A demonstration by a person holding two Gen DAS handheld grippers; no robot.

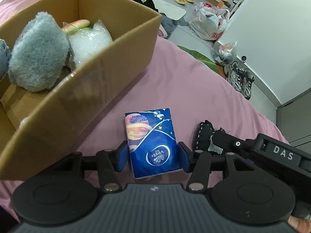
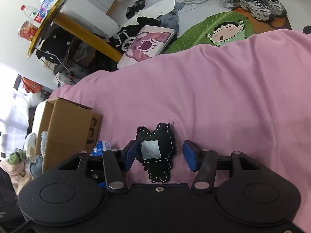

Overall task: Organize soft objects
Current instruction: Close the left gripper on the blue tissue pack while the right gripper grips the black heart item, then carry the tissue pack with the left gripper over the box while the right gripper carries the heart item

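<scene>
While the tissue pack (image 1: 153, 145) lies flat on the pink bedspread (image 1: 204, 97), it is bracketed by the left gripper (image 1: 153, 158), whose blue pads (image 1: 122, 158) are set against its two long sides near the end closest to the camera. The jaws are narrowed to the width of the pack and appear to clamp it, though the pack is not lifted off the cover. Its far end is pointed away from the gripper, toward the open floor beyond the bed.

Just left of the pack a cardboard box (image 1: 108, 62) is seen, open at the top, with a grey plush (image 1: 37, 54), a clear bag of white filling (image 1: 89, 40) and an orange-and-green soft item (image 1: 77, 24) inside it.

To the right of the pack, near but apart from it, a black stitched pouch (image 2: 157, 151) is found on the same cover. It is placed between the fingers of the right gripper (image 2: 162, 155), which are spread wider than the pouch. The left pad (image 2: 132, 153) is touching or nearly touching its edge; a clear gap of pink cloth is left before the right pad (image 2: 191, 157). Nothing is gripped by it. A grey patch (image 2: 150, 149) is borne on the pouch's upper face, and white stitching is run along its rim.
</scene>
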